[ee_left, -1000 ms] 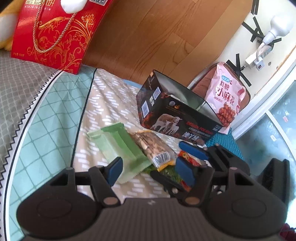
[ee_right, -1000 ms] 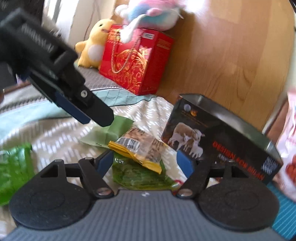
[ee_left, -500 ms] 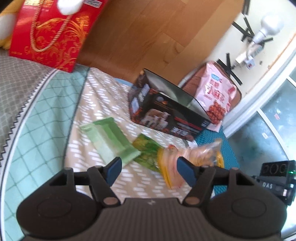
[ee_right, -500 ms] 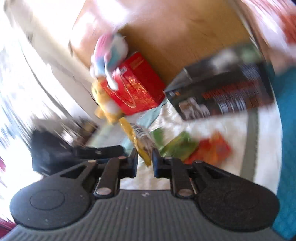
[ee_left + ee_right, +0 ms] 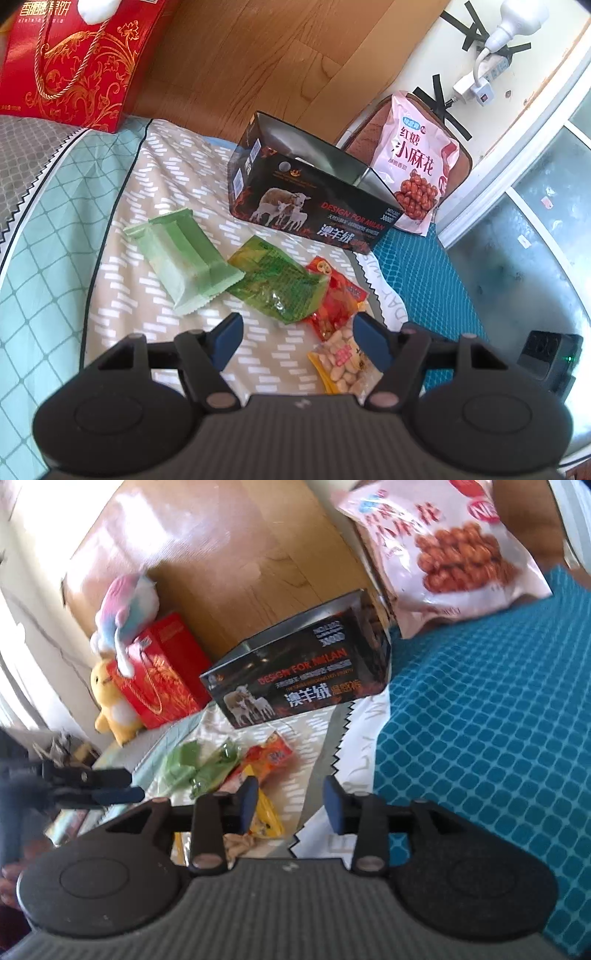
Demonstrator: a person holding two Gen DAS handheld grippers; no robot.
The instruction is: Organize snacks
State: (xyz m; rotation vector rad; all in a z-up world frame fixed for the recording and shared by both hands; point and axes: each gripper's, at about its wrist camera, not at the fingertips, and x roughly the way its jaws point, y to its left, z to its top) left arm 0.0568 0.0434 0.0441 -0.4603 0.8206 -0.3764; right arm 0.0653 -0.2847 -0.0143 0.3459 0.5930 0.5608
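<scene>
Left gripper [image 5: 297, 338] wide, empty; right gripper [image 5: 290, 805] jaws just reopened, nothing between. Peanut pack [image 5: 345, 363] on bedspread [image 5: 122, 258] near edge, beside red pack [image 5: 338, 295], green pack [image 5: 277, 284]; box [image 5: 310, 206] well apart. Risk: nudge sends peanuts off edge

The black box [image 5: 310, 206] reads "DESIGN FOR MILAN" and "澳羊绒"; the pink bag [image 5: 415, 162] reads "红糖小麻花".
</scene>
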